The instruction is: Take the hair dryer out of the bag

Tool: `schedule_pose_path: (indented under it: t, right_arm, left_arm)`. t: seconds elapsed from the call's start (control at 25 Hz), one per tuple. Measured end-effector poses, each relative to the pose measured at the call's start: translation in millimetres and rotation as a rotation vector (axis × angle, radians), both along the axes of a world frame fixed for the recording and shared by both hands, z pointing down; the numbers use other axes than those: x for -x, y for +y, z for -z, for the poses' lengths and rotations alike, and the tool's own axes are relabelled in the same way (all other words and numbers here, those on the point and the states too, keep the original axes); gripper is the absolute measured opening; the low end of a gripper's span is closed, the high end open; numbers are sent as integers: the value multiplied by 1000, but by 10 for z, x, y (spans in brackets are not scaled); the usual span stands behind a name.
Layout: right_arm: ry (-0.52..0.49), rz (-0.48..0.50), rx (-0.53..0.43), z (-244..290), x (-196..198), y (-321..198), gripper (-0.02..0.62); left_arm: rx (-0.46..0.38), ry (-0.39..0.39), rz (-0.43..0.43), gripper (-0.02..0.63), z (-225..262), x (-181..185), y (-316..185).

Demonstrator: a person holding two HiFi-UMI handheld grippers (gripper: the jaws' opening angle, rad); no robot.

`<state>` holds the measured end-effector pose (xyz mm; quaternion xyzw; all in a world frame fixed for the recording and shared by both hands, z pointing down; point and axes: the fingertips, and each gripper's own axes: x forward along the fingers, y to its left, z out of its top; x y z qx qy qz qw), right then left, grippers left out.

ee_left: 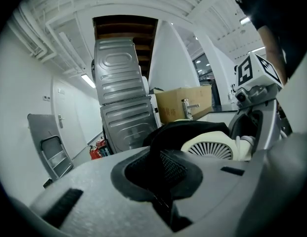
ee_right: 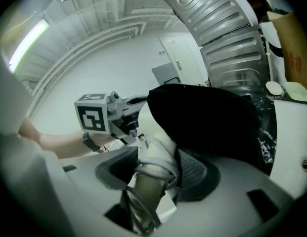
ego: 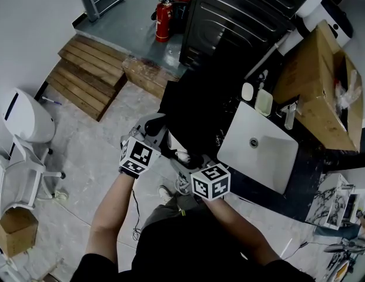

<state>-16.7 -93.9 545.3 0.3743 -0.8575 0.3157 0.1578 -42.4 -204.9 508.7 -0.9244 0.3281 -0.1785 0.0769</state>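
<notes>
The right gripper (ee_right: 154,191) clamps the dryer's (ee_left: 210,149) cord-wrapped handle; the left gripper (ee_left: 160,194) pinches the bag's (ee_right: 202,117) rim. The dryer lies at the bag mouth between the 2, handle toward the right gripper, likely the one to pull.

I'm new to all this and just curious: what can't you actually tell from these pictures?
Head view: the black bag covers most of the hair dryer.
Left gripper view: the bag's inside is too dark to see.
Right gripper view: the right gripper hides the dryer's handle end; the bag hides its far end.
</notes>
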Motion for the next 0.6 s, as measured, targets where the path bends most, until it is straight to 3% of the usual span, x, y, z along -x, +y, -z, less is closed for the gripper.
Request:
schedule_pose_path:
  t: [0.32, 0.6]
  right_arm:
    - [-26, 27, -19, 41, -17, 50, 242]
    - [-51, 61, -37, 129, -24, 102, 242]
  left_arm:
    - [48, 28, 10, 31, -33, -19, -148]
    - [58, 3, 5, 31, -25, -82, -244]
